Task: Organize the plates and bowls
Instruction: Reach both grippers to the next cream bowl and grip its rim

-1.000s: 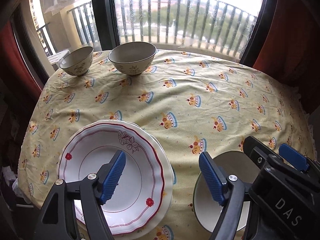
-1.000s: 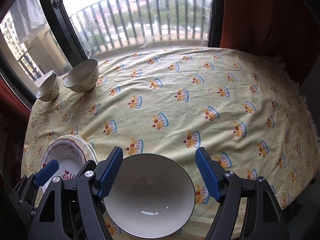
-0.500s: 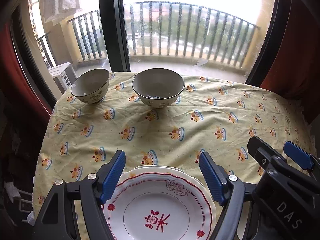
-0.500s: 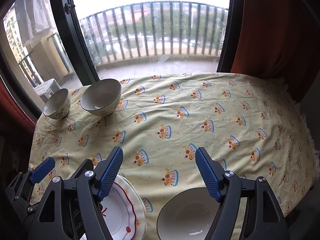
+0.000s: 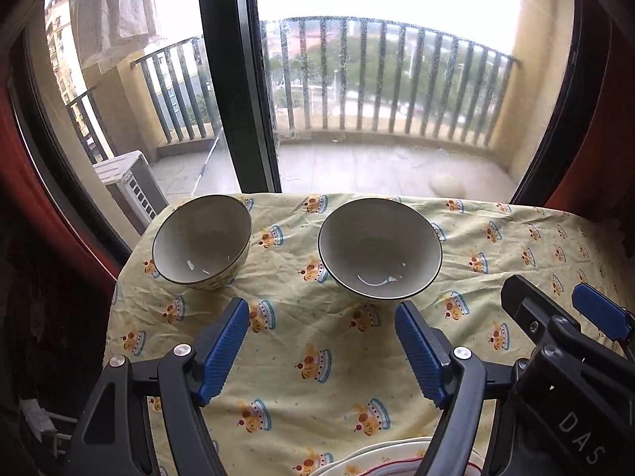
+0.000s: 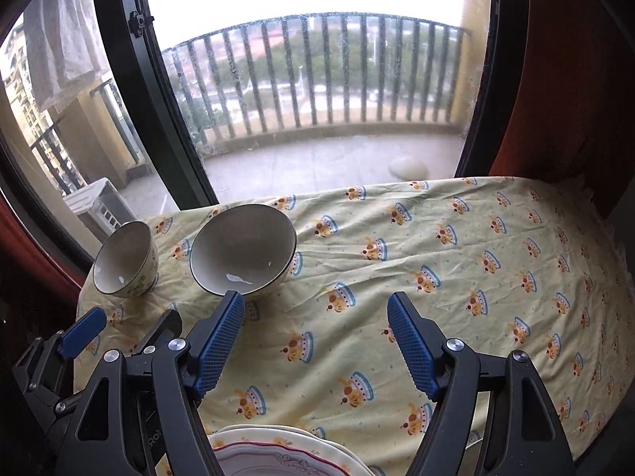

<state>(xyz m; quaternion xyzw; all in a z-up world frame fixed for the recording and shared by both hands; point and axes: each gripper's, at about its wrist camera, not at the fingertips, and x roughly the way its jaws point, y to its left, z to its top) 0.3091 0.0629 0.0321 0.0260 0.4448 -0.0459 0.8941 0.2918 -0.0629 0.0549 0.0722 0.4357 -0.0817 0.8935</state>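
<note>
**Both tongs empty, facing the two far bowls**

While the larger bowl [image 5: 380, 249] is sitting upright at the far edge of the table, it is lying straight ahead of the left gripper [image 5: 322, 351], just beyond its fingertips and slightly right of the centre line. In the right wrist view the same bowl [image 6: 243, 250] is falling ahead and to the left, its rim just past the left pad of the right gripper [image 6: 316, 344]. Judgement: the left gripper is the nearer and better lined-up one for a reach to this bowl. Being round, the bowl is offering no long axis; only the rim matters for a pinch.

The smaller bowl [image 5: 202, 240] is standing to the left of the larger one, near it but apart, close to the far-left table corner.

Appearance: both bowls are showing pale interiors with a dark rim line, glossy highlights at the bottom, and nothing visible inside. The smaller one is showing a faint floral pattern outside.

Both grippers are hovering with jaws spread wide, nothing between the blue pads.

The plate stack [image 6: 285, 454], cream with a red scalloped line, is lying at the near edge, partly cut off beneath the grippers.

The yellow tablecloth [image 6: 456, 277] is covering the table, wrinkled.
</note>
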